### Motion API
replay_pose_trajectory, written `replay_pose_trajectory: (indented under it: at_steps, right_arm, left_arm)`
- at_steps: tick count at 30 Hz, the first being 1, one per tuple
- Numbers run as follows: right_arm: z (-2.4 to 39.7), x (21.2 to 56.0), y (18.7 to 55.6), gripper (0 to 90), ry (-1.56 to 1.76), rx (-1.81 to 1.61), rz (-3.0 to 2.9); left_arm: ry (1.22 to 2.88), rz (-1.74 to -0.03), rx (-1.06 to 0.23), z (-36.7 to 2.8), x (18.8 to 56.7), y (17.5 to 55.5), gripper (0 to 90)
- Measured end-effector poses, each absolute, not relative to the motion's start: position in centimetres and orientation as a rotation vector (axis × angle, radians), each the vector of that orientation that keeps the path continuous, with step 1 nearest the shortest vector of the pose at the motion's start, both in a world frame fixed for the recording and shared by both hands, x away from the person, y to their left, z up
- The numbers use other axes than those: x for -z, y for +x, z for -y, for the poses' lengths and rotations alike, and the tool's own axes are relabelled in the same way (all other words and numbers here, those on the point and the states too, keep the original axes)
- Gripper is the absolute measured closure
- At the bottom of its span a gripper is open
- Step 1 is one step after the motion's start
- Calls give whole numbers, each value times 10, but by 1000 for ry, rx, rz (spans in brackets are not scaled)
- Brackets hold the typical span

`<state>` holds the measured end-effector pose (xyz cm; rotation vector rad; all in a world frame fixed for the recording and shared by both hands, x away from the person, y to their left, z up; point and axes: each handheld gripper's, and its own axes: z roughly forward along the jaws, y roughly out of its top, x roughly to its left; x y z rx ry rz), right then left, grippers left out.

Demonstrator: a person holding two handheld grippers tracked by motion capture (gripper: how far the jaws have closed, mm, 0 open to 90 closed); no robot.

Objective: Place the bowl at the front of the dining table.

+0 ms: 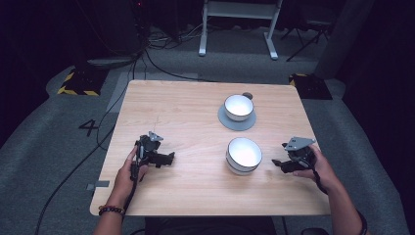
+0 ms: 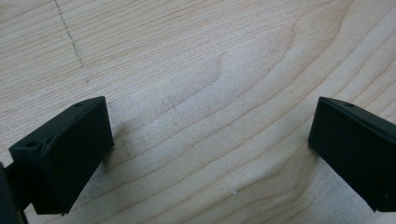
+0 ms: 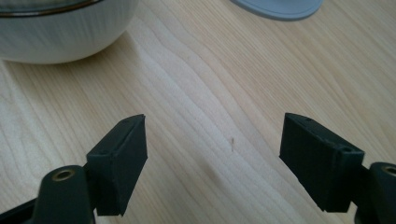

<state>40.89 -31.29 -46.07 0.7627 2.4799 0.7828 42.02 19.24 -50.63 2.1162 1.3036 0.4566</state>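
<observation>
Two white bowls stand on the wooden table. The near bowl sits on the bare wood right of centre. The far bowl rests on a grey saucer. My left gripper lies low over the table at the left, open, with bare wood between its jaws. To the right of the near bowl my right gripper is open and points left toward it. In the right gripper view the near bowl is at the top left, the saucer's edge at the top, and nothing lies between the jaws.
The table stands on grey carpet with cables running off its left side. Yellow-and-black floor markers lie beyond the far corners. A white desk frame stands at the back.
</observation>
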Motion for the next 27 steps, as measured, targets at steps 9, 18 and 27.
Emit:
replay_pose_trajectory:
  at_steps: [9, 18, 27]
  right_arm:
    - [324, 469, 402, 227, 792, -785, -2480]
    - [337, 481, 398, 213, 859, -812, -2472]
    - [349, 488, 396, 206, 889, -842, -2467]
  left_arm:
    - [2116, -1305, -457, -192, 506, 420, 0]
    - [2116, -1304, -453, -192, 506, 420, 0]
    - [2116, -1305, -457, -192, 506, 420, 0]
